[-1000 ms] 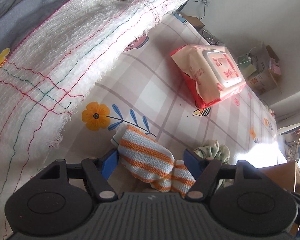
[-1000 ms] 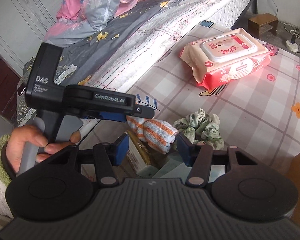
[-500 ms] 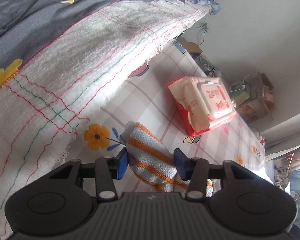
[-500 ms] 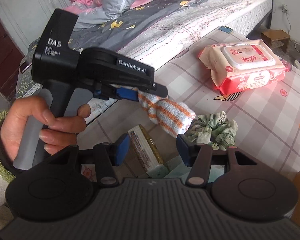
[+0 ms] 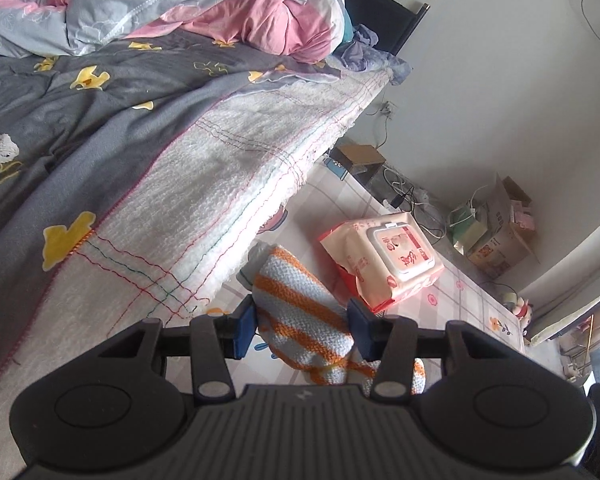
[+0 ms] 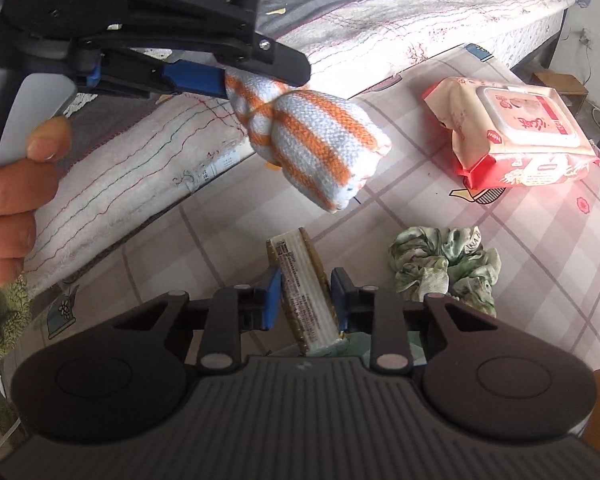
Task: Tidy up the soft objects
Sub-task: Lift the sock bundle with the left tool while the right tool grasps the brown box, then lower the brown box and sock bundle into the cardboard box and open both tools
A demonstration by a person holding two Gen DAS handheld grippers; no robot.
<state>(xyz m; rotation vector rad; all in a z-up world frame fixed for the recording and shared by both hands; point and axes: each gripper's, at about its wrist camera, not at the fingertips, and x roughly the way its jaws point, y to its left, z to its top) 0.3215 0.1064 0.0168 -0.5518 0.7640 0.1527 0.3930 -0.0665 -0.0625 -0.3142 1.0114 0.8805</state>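
An orange-and-white striped cloth roll (image 5: 300,300) hangs in the air, with my left gripper (image 5: 302,320) shut on it. In the right wrist view the same roll (image 6: 320,152) dangles from the left gripper (image 6: 236,76) above the checked mat (image 6: 500,232). My right gripper (image 6: 306,298) points down at the mat. Its jaws are closing on a slim olive-and-white tissue pack (image 6: 306,292), and both blue pads touch the pack's sides. A green patterned scrunchie (image 6: 448,268) lies on the mat just right of the right gripper.
A red-and-cream wet wipes pack (image 6: 516,128) lies on the mat further back. The bed (image 5: 160,168) with its white towel edge runs along the left. A person's hand (image 6: 8,184) holds the left gripper's handle. Boxes and cables (image 5: 496,232) sit by the wall.
The left gripper closed on the striped roll and lifted it off the mat. The right gripper shifted over the tissue pack and its jaws narrowed around it.
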